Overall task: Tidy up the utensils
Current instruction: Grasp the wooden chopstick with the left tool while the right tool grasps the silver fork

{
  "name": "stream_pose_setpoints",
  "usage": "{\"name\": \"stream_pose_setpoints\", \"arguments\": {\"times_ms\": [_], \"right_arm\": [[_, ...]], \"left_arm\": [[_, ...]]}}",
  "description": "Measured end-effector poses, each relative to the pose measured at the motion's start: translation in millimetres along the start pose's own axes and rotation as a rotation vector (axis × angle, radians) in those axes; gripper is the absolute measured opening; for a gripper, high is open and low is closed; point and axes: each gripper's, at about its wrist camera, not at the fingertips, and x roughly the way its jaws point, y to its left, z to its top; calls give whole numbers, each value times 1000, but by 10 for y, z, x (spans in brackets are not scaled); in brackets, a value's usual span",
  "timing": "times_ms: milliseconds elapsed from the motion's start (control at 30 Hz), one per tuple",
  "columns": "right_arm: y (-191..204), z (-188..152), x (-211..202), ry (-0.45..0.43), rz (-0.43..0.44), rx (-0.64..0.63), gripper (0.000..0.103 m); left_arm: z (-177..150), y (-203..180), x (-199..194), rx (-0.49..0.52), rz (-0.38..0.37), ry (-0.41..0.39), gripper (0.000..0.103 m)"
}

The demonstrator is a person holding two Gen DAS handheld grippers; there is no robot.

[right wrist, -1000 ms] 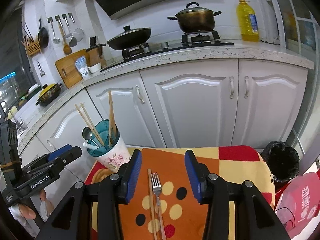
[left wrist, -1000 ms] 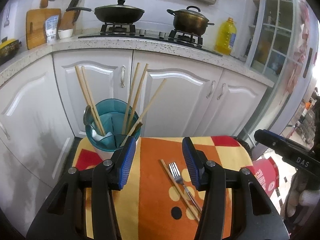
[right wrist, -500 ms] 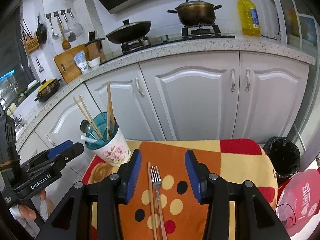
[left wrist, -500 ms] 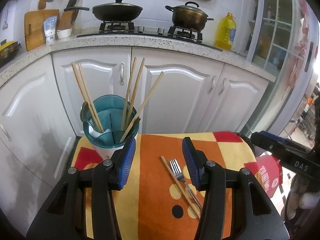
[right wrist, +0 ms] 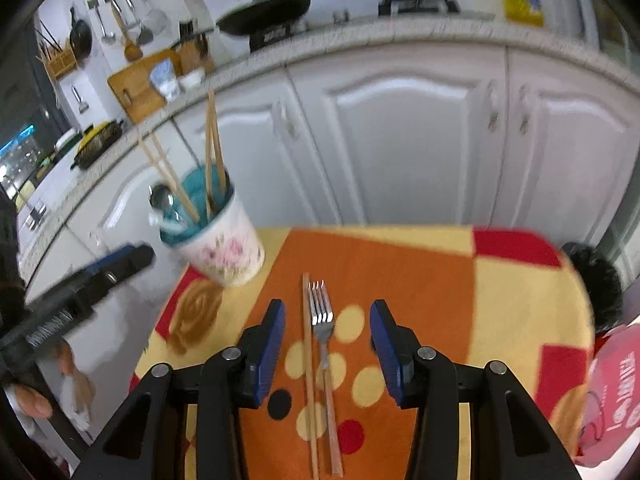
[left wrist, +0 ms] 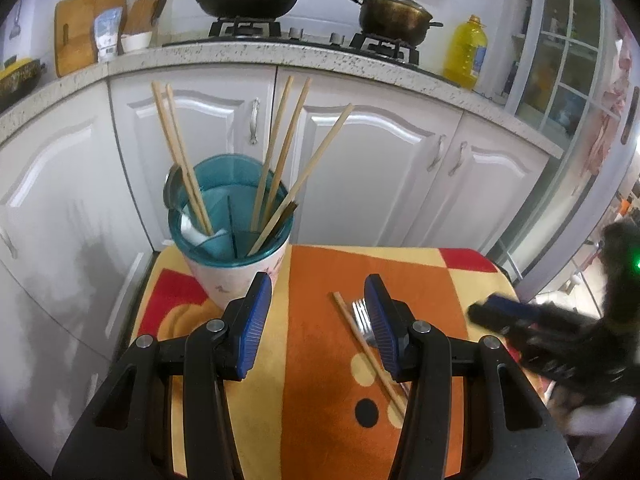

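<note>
The right gripper (right wrist: 327,330) is holding its blue jaws partly open, and they have just been closing a little. Nothing is being pinched yet. One silver metal fork (right wrist: 322,320) and one long wooden chopstick (right wrist: 308,364) are lying side by side between the jaws on the orange, yellow and red cloth-covered table (right wrist: 516,312).

The left gripper (left wrist: 318,322) is holding its jaws about half open with nothing in them.

At about 10 o'clock from the fork, the white flowered cup with a teal insert (right wrist: 218,240) is standing on the table. It is already holding five wooden chopsticks (left wrist: 280,148), one silver spoon (left wrist: 173,191) and one white spoon (left wrist: 196,234).

So I think most of the job is done. The fork and last chopstick are still waiting to go in.
</note>
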Motion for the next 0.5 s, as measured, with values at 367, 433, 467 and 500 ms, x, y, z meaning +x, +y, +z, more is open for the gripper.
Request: {"name": "stream_pose_setpoints", "arguments": {"times_ms": [367,433,467,500], "right_arm": [[-18,-282,860,203,4,-37,26],[-19,-308,942,220,-9,-53,19],[-16,-305,955,210,-8,-57,17],[-28,-301,952,205,-12,-54,12]], "left_arm": [[-230,175,282,-30,21,92,48],[-270,182,371,-38,16,117,48],[-285,177,415,-41,11,129,48],[-301,169,447,-42,7,137,48]]}}
